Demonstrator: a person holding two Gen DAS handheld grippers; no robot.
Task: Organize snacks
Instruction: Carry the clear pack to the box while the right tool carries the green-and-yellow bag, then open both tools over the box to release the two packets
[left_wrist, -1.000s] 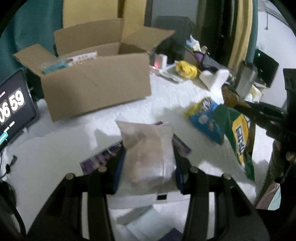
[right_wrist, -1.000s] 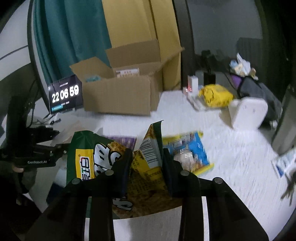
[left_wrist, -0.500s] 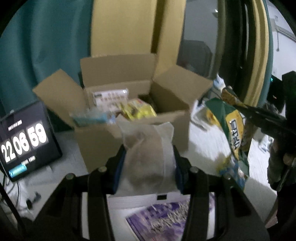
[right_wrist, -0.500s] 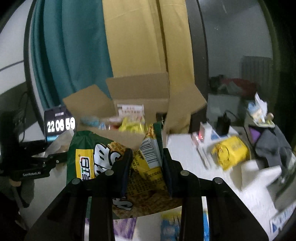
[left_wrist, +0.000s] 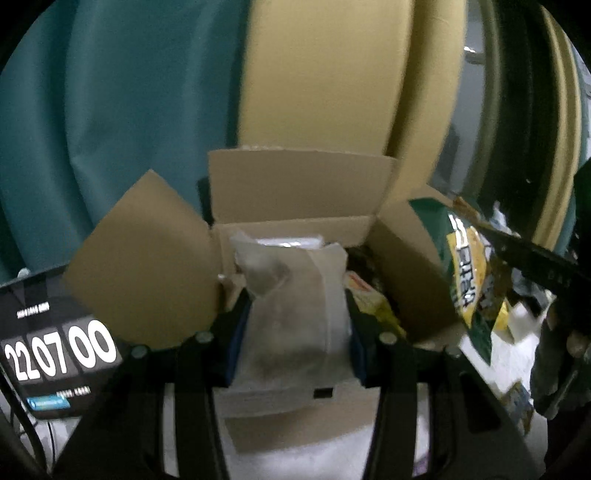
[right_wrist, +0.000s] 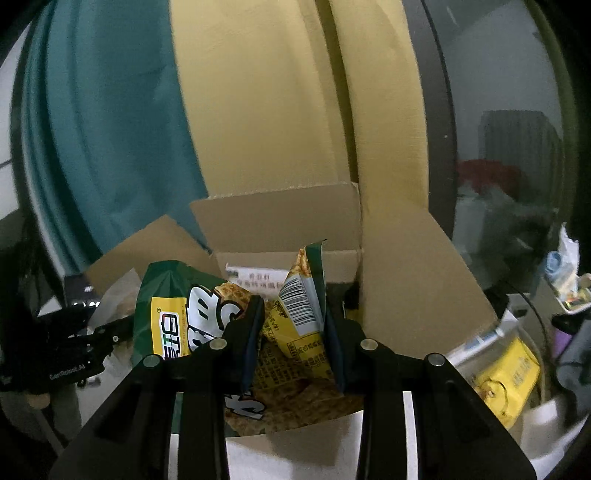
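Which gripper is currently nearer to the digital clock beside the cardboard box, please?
Left. The left gripper, shut on a pale packet, sits just right of the clock. The right gripper, holding the green chip bag, is farther right, beyond the left one.

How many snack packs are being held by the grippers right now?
2: a pale translucent pack in the left gripper, a green-and-yellow bag in the right gripper, both at the cardboard box.
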